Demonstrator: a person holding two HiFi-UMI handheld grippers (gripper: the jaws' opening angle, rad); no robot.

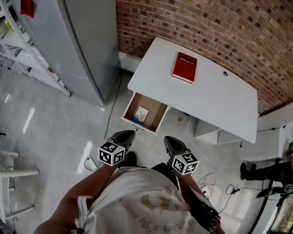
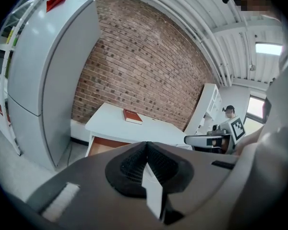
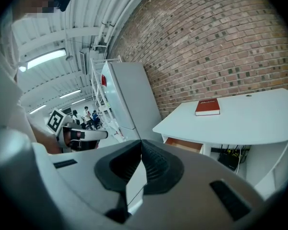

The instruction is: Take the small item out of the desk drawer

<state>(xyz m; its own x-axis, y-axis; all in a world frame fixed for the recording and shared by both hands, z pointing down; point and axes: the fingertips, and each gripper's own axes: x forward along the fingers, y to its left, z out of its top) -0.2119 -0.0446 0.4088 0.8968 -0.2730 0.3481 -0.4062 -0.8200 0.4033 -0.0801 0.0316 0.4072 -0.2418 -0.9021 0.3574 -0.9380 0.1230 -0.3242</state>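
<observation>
The small item (image 1: pixel 141 113) lies in the open drawer (image 1: pixel 157 112) of the desk (image 1: pixel 210 101), ahead of the fingertips and well apart from them. The 2 grippers, left gripper (image 2: pixel 146 152) and right gripper (image 3: pixel 140 150), are closed on nothing. Drawer opened; reaching, grasping and lifting out remain.

I cannot read any text with certainty. The red book (image 1: pixel 184 67) on the white worktop (image 1: pixel 219 101), in the upper middle of the frame, carries one short white word on its cover, too small to read. The pale print on the person's shirt (image 1: pixel 136 204) is also not legible.
</observation>
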